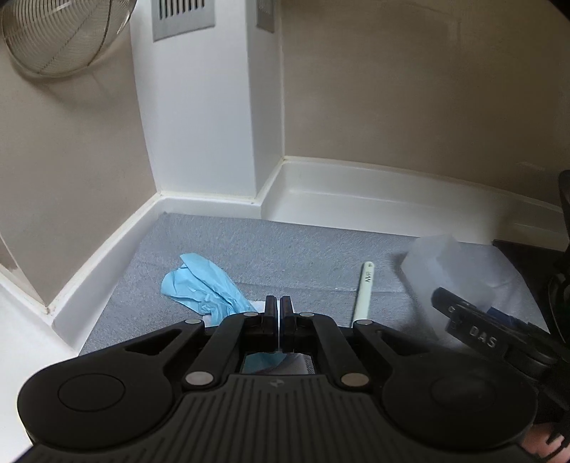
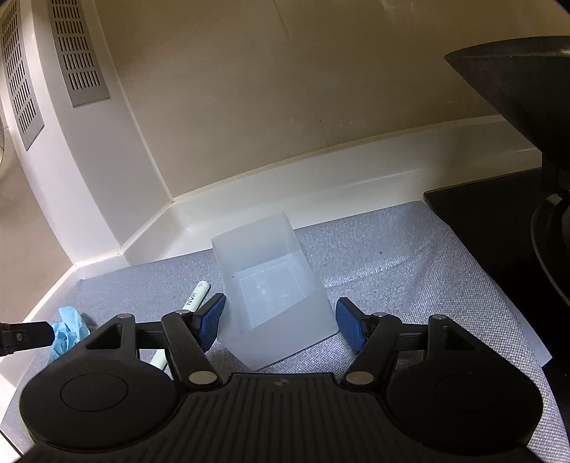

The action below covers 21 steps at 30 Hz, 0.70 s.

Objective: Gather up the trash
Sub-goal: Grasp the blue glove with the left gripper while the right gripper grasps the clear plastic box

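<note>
A crumpled blue glove [image 1: 203,288] lies on the grey mat [image 1: 302,256], just ahead and left of my left gripper [image 1: 278,313], whose jaws are shut with a thin white edge between them; what that edge is I cannot tell. A white pen [image 1: 363,294] lies to the right of it. A frosted plastic bin [image 2: 274,295] stands open on the mat between the blue pads [image 2: 210,320] of my right gripper [image 2: 279,322], which is open around its lower front. The glove [image 2: 67,329] and pen [image 2: 194,299] also show in the right wrist view.
White skirting [image 1: 356,185] and beige walls close the corner behind the mat. A white column with vent grilles [image 2: 78,53] stands at the back left. A black chair base [image 2: 516,231] is on the right. A wire fan guard [image 1: 60,32] is top left.
</note>
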Each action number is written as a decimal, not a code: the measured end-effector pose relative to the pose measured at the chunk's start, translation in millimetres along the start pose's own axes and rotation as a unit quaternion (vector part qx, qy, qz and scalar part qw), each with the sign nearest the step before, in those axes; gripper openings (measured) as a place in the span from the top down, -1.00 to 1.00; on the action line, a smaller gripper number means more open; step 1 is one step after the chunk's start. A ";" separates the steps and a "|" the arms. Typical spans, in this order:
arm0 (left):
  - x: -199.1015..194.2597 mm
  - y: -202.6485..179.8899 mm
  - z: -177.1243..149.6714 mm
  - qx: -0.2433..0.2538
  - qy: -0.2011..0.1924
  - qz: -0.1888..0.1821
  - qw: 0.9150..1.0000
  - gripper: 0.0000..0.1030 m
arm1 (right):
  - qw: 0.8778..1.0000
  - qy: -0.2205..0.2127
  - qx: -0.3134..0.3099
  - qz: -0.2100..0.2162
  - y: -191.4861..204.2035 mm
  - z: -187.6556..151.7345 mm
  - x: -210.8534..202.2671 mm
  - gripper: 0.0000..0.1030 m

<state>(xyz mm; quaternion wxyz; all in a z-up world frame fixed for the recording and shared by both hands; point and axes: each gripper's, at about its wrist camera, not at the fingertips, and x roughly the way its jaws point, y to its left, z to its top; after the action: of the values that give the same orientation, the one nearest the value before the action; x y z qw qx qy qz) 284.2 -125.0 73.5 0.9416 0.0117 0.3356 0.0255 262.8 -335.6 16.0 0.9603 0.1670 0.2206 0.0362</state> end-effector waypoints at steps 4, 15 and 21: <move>7.9 19.1 7.1 -0.043 0.008 0.006 0.999 -0.27 | 1.000 0.005 0.009 0.000 -2.0 0.2 1.5 -0.37; 55.2 18.9 3.6 -0.026 0.052 0.045 0.997 -0.76 | 1.000 0.009 0.013 0.003 -2.3 -0.9 3.1 -0.44; 67.7 48.8 0.5 -0.104 0.090 0.045 0.990 0.40 | 1.000 0.003 0.012 0.005 -2.6 -1.3 0.9 -0.38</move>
<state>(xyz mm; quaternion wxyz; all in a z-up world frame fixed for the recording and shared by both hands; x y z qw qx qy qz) 334.9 -72.5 33.1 0.9016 -0.0735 0.4136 0.1033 263.0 -337.5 13.6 0.9573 0.1794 0.2231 0.0393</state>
